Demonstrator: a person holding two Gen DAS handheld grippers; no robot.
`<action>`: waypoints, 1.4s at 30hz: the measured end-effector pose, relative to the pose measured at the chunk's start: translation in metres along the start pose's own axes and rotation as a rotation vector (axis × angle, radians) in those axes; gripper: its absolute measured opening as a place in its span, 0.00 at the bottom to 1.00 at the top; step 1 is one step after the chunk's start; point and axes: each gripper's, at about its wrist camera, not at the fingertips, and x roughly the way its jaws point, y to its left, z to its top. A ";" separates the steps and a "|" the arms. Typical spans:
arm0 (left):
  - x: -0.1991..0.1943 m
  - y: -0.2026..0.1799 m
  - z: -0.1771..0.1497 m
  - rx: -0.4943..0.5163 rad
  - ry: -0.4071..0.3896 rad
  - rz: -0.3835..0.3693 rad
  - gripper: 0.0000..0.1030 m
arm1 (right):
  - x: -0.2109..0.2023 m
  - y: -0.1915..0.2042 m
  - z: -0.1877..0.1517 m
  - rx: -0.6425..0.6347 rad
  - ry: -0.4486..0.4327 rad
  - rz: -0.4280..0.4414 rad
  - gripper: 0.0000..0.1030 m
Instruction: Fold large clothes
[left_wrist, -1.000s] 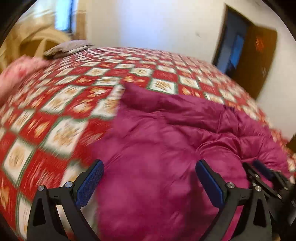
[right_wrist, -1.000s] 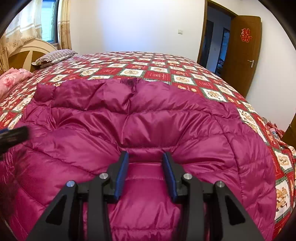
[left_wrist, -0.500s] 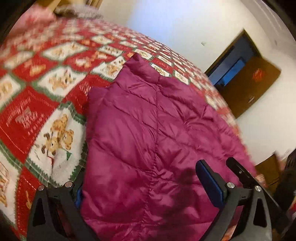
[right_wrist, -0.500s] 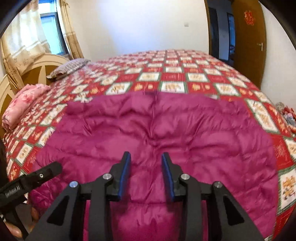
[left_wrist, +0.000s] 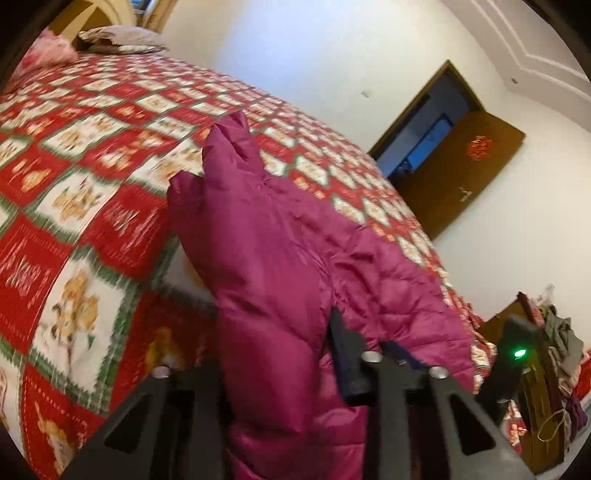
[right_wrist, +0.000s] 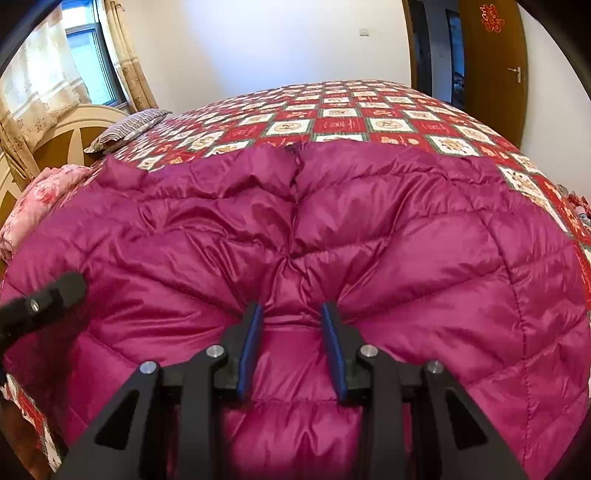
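A large magenta quilted down jacket (right_wrist: 369, 229) lies spread on the bed with the red patterned bedspread (right_wrist: 332, 118). My right gripper (right_wrist: 291, 317) is shut on a bunched fold at the jacket's near edge. My left gripper (left_wrist: 273, 332) is shut on the jacket's left edge and holds a ridge of fabric (left_wrist: 258, 229) lifted off the bed; its left finger is hidden by the cloth. The left gripper also shows at the left edge of the right wrist view (right_wrist: 40, 302).
A striped pillow (right_wrist: 125, 129) and a pink folded blanket (right_wrist: 40, 199) lie near the headboard (right_wrist: 62, 140) at the left. An open wooden door (left_wrist: 454, 173) is on the far wall. A cluttered stand with clothes (left_wrist: 554, 350) is at the right.
My left gripper has closed on the jacket's left edge and lifted it, after being open. My right gripper has kept its hold on the near edge, pulling the fabric into folds.
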 end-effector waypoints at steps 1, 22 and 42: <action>-0.003 -0.005 0.001 0.005 -0.006 -0.021 0.20 | 0.000 0.000 0.000 0.001 0.003 0.002 0.36; -0.048 -0.091 0.015 0.361 -0.071 -0.096 0.11 | 0.003 0.044 -0.007 0.207 0.208 0.560 0.18; 0.051 -0.175 -0.123 0.838 0.136 0.024 0.11 | -0.126 -0.172 -0.045 0.468 -0.041 0.223 0.56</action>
